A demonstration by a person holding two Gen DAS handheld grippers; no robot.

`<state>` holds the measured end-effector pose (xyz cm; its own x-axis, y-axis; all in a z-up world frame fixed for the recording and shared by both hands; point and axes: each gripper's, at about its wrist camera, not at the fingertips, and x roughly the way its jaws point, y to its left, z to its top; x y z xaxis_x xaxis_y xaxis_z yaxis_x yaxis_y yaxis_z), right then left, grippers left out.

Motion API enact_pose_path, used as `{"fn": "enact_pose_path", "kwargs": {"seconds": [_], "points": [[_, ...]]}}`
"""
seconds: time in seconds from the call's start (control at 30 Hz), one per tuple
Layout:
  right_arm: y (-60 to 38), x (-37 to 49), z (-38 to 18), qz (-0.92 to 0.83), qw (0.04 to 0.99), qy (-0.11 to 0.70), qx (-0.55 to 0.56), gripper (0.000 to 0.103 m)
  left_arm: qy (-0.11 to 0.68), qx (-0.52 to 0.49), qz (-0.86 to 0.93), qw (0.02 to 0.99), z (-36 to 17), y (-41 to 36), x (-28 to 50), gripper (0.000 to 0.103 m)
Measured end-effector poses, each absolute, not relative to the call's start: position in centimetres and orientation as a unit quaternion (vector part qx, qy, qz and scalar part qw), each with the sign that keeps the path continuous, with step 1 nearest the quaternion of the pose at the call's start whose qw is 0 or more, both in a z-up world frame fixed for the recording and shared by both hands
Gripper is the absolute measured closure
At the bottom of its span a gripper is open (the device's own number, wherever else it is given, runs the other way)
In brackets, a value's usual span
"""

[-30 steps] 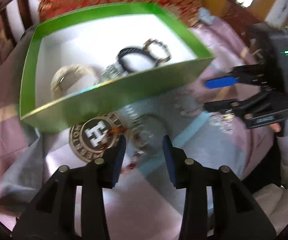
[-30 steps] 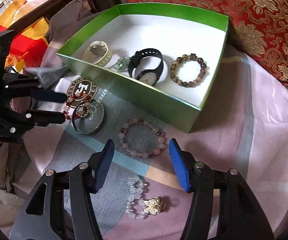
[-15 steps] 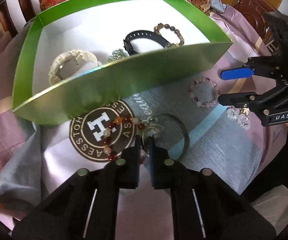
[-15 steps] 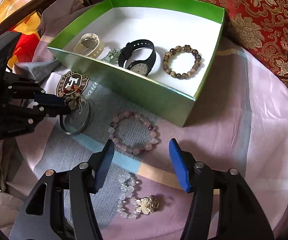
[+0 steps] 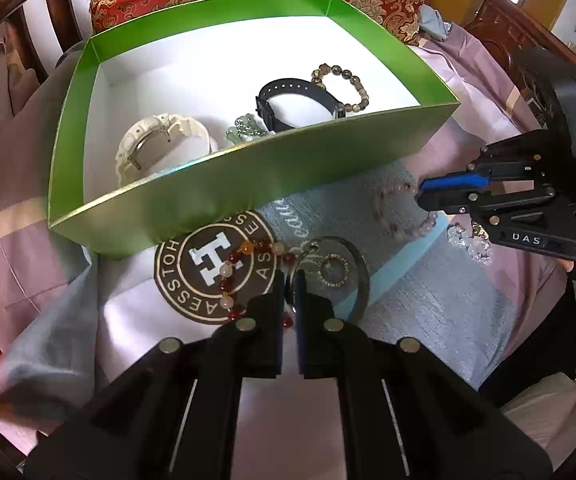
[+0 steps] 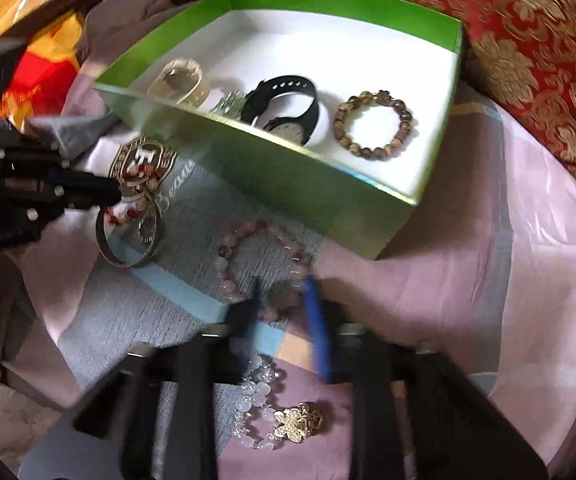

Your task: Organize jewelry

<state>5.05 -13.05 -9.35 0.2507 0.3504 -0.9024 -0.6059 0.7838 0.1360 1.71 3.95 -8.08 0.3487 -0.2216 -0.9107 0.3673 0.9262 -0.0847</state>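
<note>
Red bead bracelet [image 5: 233, 276] lies on the bed just in front of the box [image 5: 247, 184], looped over the round logo. It's light and floppy, with slick beads on a cord, so pinching across the strand is the best hold. Left claw [image 5: 290, 280] is low and level, pressed nearly together on the strand beside the metal bangle [image 5: 352, 276]. Further from the box, right claw [image 6: 283, 300] is blurred, half spread, straddling the pink bracelet's [image 6: 247, 264] near edge; pinch not confirmed.
</note>
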Motion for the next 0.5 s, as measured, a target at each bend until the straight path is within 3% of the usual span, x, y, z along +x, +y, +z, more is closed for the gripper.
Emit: {"fn": "enact_pose_path", "kwargs": {"seconds": [0.1, 0.3, 0.5], "points": [[-13.0, 5.0, -9.3, 0.306, 0.781, 0.531, -0.121, 0.096, 0.543, 0.068, -0.178, 0.818, -8.3, 4.0, 1.8, 0.099], [-13.5, 5.3, -9.1, 0.29, 0.786, 0.533, -0.119, 0.096, 0.548, 0.076, -0.172, 0.815, -8.8, 3.7, 1.8, 0.099], [-13.1, 5.2, -9.2, 0.278, 0.788, 0.532, -0.139, 0.087, 0.554, 0.091, -0.17, 0.81, -9.5, 3.0, 1.7, 0.099]]}}
